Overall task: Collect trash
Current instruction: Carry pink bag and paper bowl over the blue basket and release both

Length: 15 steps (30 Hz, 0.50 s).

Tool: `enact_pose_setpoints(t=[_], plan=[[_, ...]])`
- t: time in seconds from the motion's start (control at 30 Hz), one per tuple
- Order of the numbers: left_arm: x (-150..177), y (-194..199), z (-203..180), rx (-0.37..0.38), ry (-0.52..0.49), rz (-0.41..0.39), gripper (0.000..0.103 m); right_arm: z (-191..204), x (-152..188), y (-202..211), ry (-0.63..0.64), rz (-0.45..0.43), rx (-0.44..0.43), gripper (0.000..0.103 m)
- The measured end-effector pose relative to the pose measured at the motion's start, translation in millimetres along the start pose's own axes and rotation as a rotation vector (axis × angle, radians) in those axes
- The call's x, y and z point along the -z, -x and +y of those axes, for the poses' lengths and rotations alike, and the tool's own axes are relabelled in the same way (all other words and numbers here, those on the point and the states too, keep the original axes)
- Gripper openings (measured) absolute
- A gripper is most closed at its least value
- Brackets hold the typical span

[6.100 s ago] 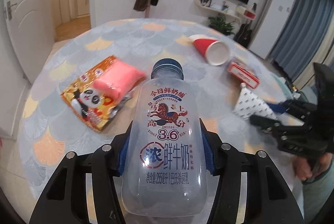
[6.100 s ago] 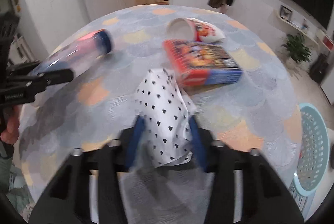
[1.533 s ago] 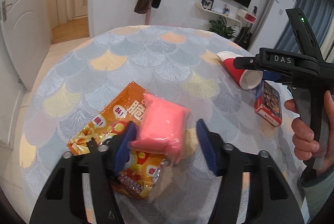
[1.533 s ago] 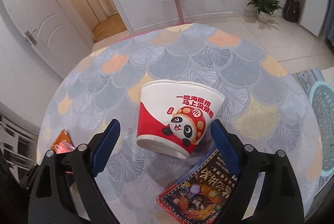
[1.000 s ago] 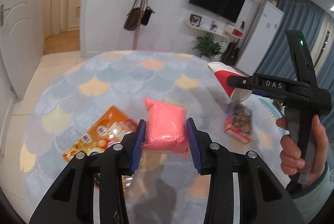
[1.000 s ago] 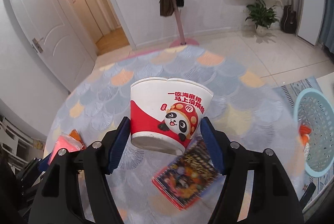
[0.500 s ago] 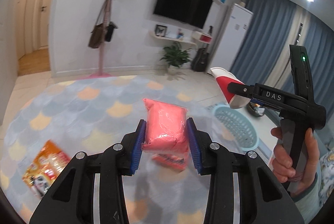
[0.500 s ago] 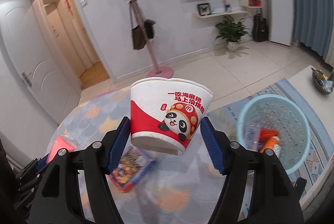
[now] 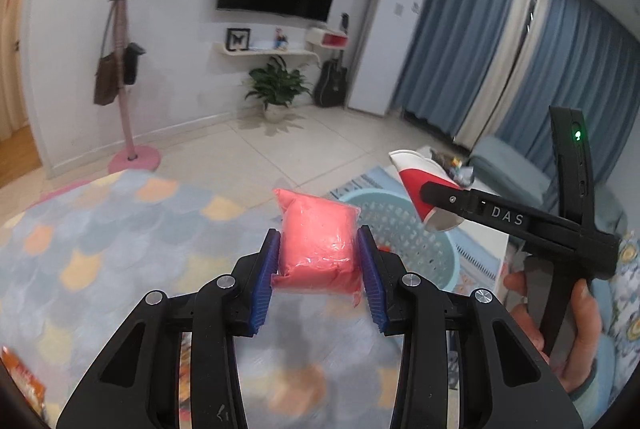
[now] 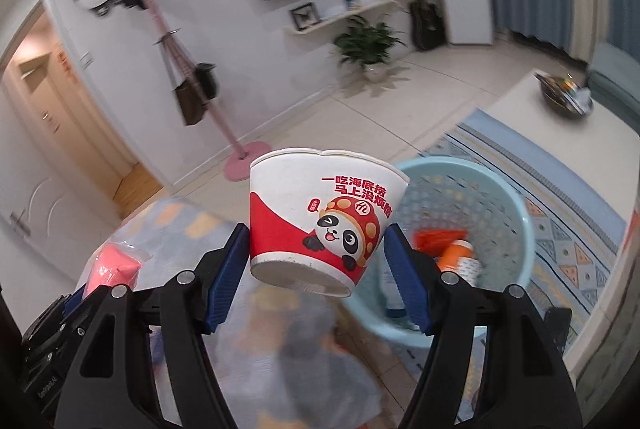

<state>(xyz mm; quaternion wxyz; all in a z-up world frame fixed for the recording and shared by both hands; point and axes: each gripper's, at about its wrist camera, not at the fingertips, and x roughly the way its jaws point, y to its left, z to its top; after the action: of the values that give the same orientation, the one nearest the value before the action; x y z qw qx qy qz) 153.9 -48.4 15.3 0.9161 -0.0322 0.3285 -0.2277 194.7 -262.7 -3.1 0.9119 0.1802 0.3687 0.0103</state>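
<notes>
My left gripper (image 9: 318, 261) is shut on a pink plastic packet (image 9: 318, 239) and holds it in the air above the table's right edge. My right gripper (image 10: 318, 249) is shut on a red and white paper cup with a panda print (image 10: 320, 219), held in the air. The cup also shows in the left wrist view (image 9: 424, 191), over the light blue trash basket (image 9: 416, 241). The basket (image 10: 508, 213) stands on the floor past the table and holds an orange bottle (image 10: 460, 257) and other trash. The pink packet shows at the left of the right wrist view (image 10: 112, 267).
The round table with a scale-pattern cloth (image 9: 100, 229) lies below and to the left. An orange snack bag (image 9: 20, 377) lies at its left edge. A patterned rug (image 10: 568, 213) and a white low table (image 10: 560, 133) are beside the basket. A pink coat stand (image 9: 128, 77) stands behind.
Both grippers have swung further right, away from the table middle, each carrying its item. The basket is now closer and larger in both views, and the cup is now over it.
</notes>
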Motion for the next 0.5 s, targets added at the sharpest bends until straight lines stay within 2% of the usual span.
enact_pose_setpoints(t=[0.23, 0.3, 0.37, 0.5], plan=[[-8.2, -65.9, -42.0, 0.037, -0.054, 0.094, 0.038, -83.1, 3.8, -38.7, -0.198, 0.082, 0.056, 0.065], [-11.0, -87.1, -50.0, 0.049, -0.053, 0.132, 0.038, -99.5, 8.3, -49.9, -0.231, 0.103, 0.077, 0.065], [-11.4, -113.2, -57.5, 0.06, -0.047, 0.206, 0.038, -118.1, 11.5, -60.1, -0.272, 0.127, 0.081, 0.065], [-13.6, -146.2, -66.6, 0.104, -0.031, 0.266, 0.038, -142.1, 17.6, -73.9, -0.32, 0.159, 0.089, 0.066]])
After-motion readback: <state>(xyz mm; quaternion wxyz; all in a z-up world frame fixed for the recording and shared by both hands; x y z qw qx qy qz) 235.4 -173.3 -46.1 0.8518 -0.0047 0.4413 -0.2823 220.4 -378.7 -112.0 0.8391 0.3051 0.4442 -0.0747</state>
